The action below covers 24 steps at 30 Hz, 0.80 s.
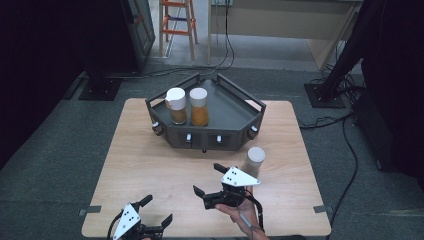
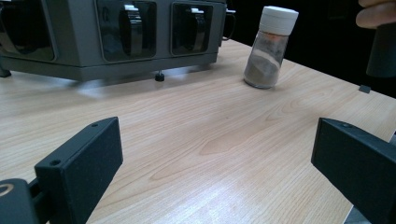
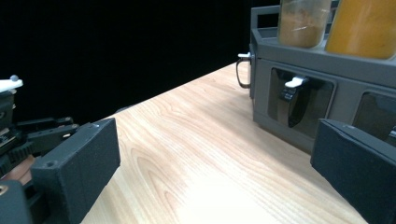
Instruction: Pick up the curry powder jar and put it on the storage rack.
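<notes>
Nearest the high camera, the left claw [image 1: 156, 210] hangs over the near edge of the wooden surface [image 1: 150, 170] with its jaws spread wide and nothing between them; the right claw [image 1: 210, 179], further in, is likewise agape and empty. Just beyond the right claw stands the grey spice jar [image 1: 254, 161], upright on the surface, in front of the dark rack [image 1: 235, 107] and apart from it. Two more jars, a brown one [image 1: 176, 105] and an orange one [image 1: 199, 106], already sit inside the rack. From the left gripper view the jar [image 2: 271, 47] looks like clear glass or hard plastic with a white ribbed cap, partly filled with grey powder. It should be light and rigid but smooth-sided, so likely slippery, and narrow enough to tip if nudged. The safest hold is probably square across the body just below the cap, jaws level.
</notes>
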{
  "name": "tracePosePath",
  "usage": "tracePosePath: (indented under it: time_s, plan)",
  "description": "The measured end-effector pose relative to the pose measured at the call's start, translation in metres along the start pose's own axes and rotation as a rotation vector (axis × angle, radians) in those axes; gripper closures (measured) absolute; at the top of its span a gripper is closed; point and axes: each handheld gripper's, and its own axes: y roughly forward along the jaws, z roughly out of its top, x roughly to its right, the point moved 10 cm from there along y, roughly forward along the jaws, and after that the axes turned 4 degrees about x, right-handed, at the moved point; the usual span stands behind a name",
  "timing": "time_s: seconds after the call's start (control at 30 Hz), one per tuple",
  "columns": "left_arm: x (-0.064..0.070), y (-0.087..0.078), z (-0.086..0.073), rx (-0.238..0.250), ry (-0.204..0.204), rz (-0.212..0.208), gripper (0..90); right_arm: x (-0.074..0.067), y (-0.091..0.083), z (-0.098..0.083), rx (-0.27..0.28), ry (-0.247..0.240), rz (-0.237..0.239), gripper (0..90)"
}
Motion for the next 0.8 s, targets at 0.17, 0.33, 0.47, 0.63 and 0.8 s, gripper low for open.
tracePosePath:
  time_s: [0.17, 0.33, 0.47, 0.63, 0.8]
  plan:
    - [-0.001, 0.0, 0.0, 0.005, -0.005, 0.006, 1.9, -0.004, -0.002, -0.009, -0.009, -0.009, 0.003, 1.3]
    - [-0.001, 0.0, 0.0, 0.008, -0.005, 0.007, 1.9, -0.006, -0.005, -0.017, -0.01, 0.001, 0.009, 1.3]
    - [-0.002, -0.001, 0.0, 0.011, -0.005, 0.011, 1.8, -0.01, -0.006, -0.023, -0.012, -0.012, 0.009, 1.3]
    - [-0.002, -0.001, 0.001, 0.015, -0.002, 0.012, 1.9, -0.012, -0.006, -0.032, -0.028, -0.01, 0.013, 1.3]
    - [-0.002, -0.001, 0.0, 0.016, -0.004, 0.012, 1.9, -0.012, -0.007, -0.038, -0.03, -0.002, 0.014, 1.3]
